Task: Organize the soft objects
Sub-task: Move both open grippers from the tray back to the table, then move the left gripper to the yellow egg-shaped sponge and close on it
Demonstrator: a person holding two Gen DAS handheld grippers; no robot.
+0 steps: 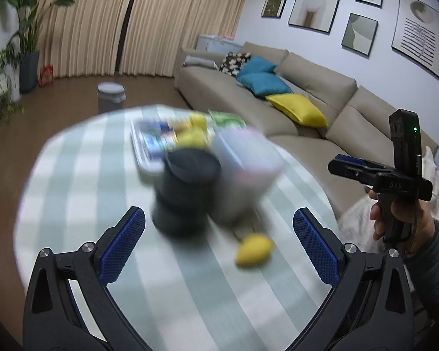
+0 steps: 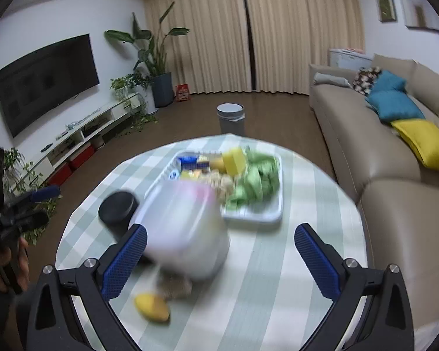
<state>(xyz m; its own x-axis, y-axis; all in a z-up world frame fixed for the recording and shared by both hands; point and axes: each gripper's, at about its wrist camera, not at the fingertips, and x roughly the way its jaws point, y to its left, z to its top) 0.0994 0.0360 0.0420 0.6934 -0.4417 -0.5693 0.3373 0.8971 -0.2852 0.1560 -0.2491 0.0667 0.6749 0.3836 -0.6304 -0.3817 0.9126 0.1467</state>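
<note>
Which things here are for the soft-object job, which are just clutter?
Job: yellow toy lying loose on the table; tray of soft items; white bin; black pot. Both grippers, left and right, are open.

Clutter: sofa, cushions, TV, plants, floor bucket.

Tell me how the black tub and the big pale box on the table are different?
The round black lidded tub is dark and smaller; the pale translucent plastic box is whitish with a pinkish tint near its top and bulkier. The tub looks cylindrical, the box blockier. Both stand side by side on the green-and-white checked tablecloth, near the white tray.
</note>
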